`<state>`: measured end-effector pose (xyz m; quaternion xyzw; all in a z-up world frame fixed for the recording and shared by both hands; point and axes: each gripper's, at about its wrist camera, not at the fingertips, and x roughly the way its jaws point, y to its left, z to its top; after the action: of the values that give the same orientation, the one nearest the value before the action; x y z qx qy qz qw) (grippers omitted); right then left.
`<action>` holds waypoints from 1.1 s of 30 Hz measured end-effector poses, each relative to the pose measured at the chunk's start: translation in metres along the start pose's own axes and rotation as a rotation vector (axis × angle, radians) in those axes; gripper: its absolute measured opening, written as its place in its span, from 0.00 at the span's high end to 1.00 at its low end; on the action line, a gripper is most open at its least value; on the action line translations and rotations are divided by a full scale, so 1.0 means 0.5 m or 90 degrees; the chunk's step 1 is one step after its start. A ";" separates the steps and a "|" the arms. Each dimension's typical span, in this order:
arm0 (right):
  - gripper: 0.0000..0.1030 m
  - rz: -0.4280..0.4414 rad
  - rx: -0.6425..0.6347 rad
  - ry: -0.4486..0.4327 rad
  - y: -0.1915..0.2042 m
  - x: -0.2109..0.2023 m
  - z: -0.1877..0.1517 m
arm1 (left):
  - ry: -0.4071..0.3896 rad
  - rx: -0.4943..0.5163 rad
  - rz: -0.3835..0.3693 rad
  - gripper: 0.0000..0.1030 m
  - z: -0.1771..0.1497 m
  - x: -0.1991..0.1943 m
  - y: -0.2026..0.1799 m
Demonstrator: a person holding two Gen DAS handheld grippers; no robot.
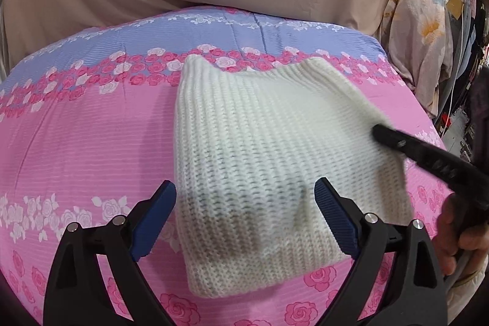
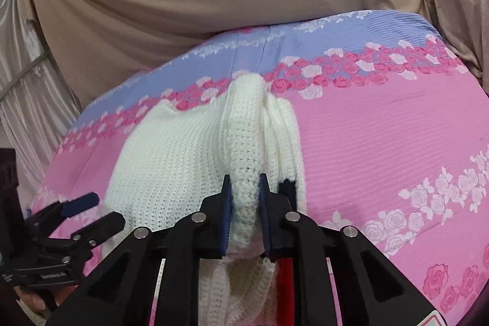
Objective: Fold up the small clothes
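Floral bedspread (image 2: 382,142), white knit (image 2: 171,161) pinched in right gripper (image 2: 244,182)

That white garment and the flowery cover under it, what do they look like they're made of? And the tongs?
White garment: chunky knitted yarn, matte, ribbed rows showing; wool or acrylic, can't tell.
Flowery cover: thin woven cloth, probably cotton or a blend, with fine crinkled horizontal ridges and printed roses.
Left tongs, right tongs: black hard plastic, apparently, with blue ridged pads, likely rubber, and silver metal pins.

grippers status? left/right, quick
Left gripper: open wide, holding nothing; white knit lies below its fingers.
Right gripper: closed on a raised fold of the white knit.
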<state>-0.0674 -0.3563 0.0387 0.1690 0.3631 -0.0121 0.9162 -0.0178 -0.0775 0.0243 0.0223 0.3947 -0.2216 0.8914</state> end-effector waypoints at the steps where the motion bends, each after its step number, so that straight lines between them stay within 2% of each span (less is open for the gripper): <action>1: 0.86 -0.004 0.008 -0.005 -0.010 -0.007 0.001 | 0.002 -0.002 0.000 0.13 0.001 0.003 0.000; 5: 0.85 -0.037 0.016 0.051 -0.042 0.053 -0.027 | 0.016 0.001 0.000 0.13 0.001 0.028 -0.007; 8: 0.83 -0.046 0.007 0.042 -0.033 0.054 -0.028 | 0.020 0.004 0.008 0.12 -0.001 0.040 -0.012; 11: 0.76 -0.053 0.005 0.035 -0.022 0.035 -0.023 | 0.022 0.002 0.013 0.11 -0.001 0.045 -0.011; 13: 0.56 -0.057 0.009 0.024 -0.013 0.013 -0.027 | 0.023 -0.004 0.013 0.11 0.001 0.045 -0.008; 16: 0.35 -0.073 0.008 0.012 -0.008 -0.007 -0.036 | 0.019 -0.027 -0.003 0.10 0.007 0.039 0.001; 19: 0.31 -0.064 0.028 0.033 -0.021 0.000 -0.047 | 0.022 -0.041 -0.027 0.05 0.015 0.044 0.006; 26: 0.26 0.016 0.112 0.088 -0.051 0.060 -0.060 | 0.031 -0.050 -0.010 0.04 0.016 0.086 0.006; 33: 0.23 0.036 0.107 0.096 -0.043 0.088 -0.052 | 0.034 -0.067 0.001 0.04 0.030 0.101 0.015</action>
<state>-0.0555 -0.3637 -0.0147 0.2562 0.4238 -0.0038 0.8688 0.0256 -0.0931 -0.0026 -0.0180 0.4296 -0.1992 0.8806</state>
